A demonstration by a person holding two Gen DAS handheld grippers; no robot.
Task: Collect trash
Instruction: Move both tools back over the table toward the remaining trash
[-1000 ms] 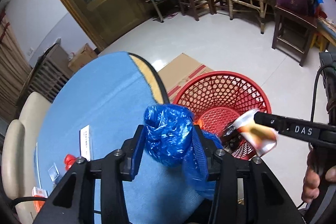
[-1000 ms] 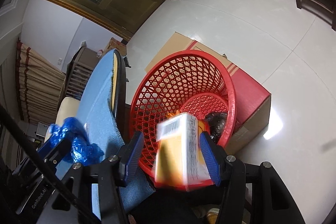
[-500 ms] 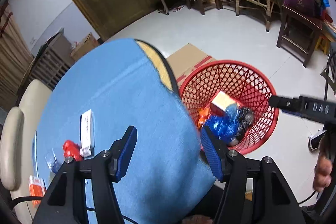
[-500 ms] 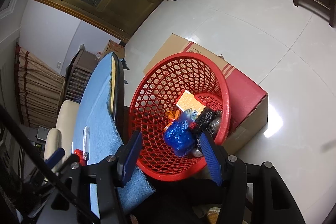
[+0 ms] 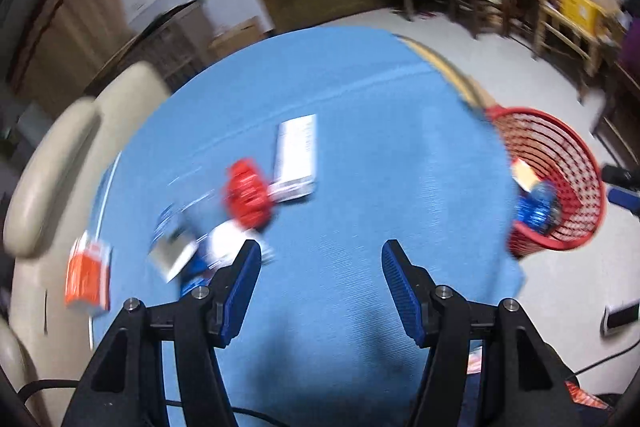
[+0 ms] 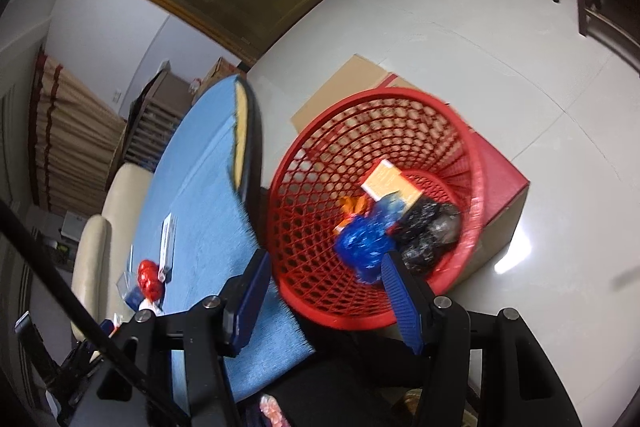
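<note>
Fingers (image 5: 240, 279) of the left gripper (image 5: 321, 269) spread wide, nothing between them, above the blue table (image 5: 360, 131). Same for the right gripper (image 6: 326, 285): wide apart, holding nothing, up over the red basket (image 6: 476, 195).

Just past the left fingers, a heap of small trash on the table: blue and white scraps (image 5: 200, 259), too blurry to name, a red crumpled thing (image 5: 247, 194) and a white box (image 5: 296, 157) touching it. Off at the table's left edge, an orange packet (image 5: 88, 277).

Further right, down on the floor by the table, the red basket, sitting beside a cardboard box (image 6: 502, 195). Inside the basket: a blue bag (image 6: 366, 245), a yellow box (image 6: 390, 185), something black (image 6: 428, 231) and an orange bit (image 6: 352, 205).

Probably time to reach for the heap next. Trouble ahead, maybe: pieces packed so close that one grab could knock a neighbor away or pinch two at once. Could slide the orange packet off the edge with a bump. Could miss the flat scraps, too thin to pinch well.
</note>
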